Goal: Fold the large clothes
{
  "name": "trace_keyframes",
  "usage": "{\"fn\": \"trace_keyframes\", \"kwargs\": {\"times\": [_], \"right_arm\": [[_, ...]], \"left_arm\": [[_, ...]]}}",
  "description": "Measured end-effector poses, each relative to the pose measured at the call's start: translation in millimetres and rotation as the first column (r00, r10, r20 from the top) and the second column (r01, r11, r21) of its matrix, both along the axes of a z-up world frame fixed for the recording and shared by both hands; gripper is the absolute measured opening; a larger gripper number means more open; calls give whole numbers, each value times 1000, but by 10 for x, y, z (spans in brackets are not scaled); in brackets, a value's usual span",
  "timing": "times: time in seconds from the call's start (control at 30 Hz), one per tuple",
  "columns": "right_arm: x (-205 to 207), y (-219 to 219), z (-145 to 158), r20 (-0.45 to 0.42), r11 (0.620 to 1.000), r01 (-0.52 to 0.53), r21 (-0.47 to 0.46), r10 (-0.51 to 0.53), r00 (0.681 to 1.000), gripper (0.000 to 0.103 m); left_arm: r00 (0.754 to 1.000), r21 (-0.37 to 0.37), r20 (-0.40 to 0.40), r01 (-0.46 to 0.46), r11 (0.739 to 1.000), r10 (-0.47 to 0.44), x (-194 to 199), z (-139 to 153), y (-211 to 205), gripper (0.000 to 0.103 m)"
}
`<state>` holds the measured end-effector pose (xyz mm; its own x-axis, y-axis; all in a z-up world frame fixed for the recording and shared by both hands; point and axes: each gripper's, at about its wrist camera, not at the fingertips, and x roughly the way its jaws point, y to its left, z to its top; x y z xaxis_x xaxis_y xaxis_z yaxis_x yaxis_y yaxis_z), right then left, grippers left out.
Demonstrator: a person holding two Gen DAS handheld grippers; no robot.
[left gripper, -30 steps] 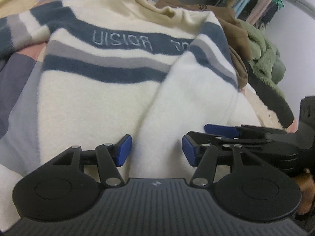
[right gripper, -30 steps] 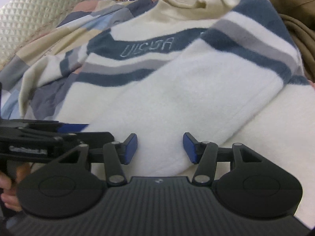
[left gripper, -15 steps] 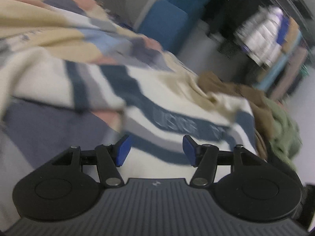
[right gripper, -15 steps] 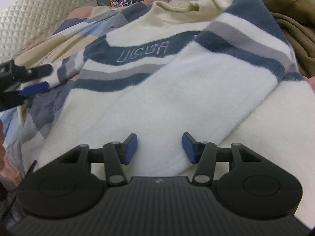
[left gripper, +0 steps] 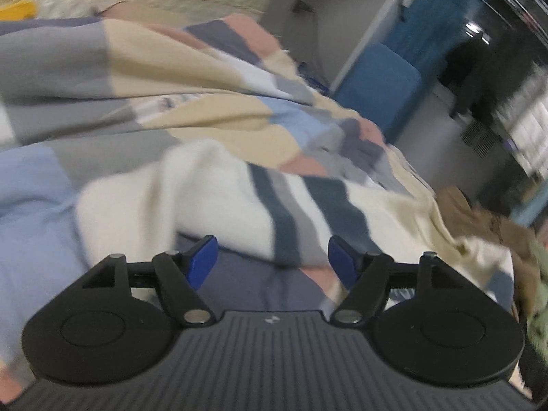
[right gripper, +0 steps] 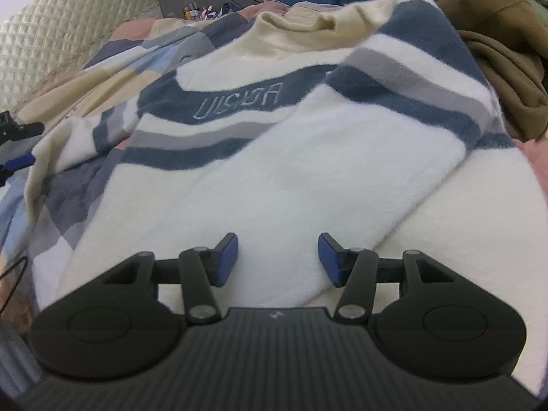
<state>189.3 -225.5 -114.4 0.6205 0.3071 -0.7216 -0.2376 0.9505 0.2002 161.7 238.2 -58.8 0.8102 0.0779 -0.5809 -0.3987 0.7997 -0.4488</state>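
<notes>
Left tool opening, empty, beside sweater sleeve; right tool half-open, empty above hem; possible shallow, slipping pinch.

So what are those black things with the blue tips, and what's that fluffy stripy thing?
Those are two grabbing tools that a person holds, one in each hand. Each has a camera looking out along its two blue-tipped fingers, so each picture comes from one tool. The right tool hovers over a fluffy cream sweater with blue and grey stripes, lying on a patchwork bedspread. One sleeve is folded across the front. The left tool is near the other sleeve, its jaws opening with nothing between them. Neither tool holds anything. A brown hoodie lies beside the sweater.
</notes>
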Motion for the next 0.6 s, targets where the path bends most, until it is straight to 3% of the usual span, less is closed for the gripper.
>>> {"fn": "trace_keyframes", "kwargs": {"times": [0.13, 0.2, 0.3, 0.5, 0.6], "right_arm": [[34, 11, 10, 15, 1000, 3, -21, -3, 1000, 56], [50, 17, 20, 22, 1000, 5, -22, -5, 1000, 68], [86, 16, 26, 26, 1000, 8, -6, -7, 1000, 73], [153, 32, 8, 15, 1000, 2, 8, -2, 1000, 73], [158, 40, 12, 16, 1000, 3, 6, -3, 1000, 73]], "left_arm": [[998, 28, -54, -43, 999, 44, 15, -20, 320, 76], [994, 90, -87, -57, 994, 65, 7, -11, 418, 76], [989, 188, -119, -63, 980, 86, -24, -1, 495, 76], [977, 259, -211, 31, 965, 25, 110, -214, 454, 74], [964, 353, -262, 50, 934, 47, 223, -329, 363, 48]]}}
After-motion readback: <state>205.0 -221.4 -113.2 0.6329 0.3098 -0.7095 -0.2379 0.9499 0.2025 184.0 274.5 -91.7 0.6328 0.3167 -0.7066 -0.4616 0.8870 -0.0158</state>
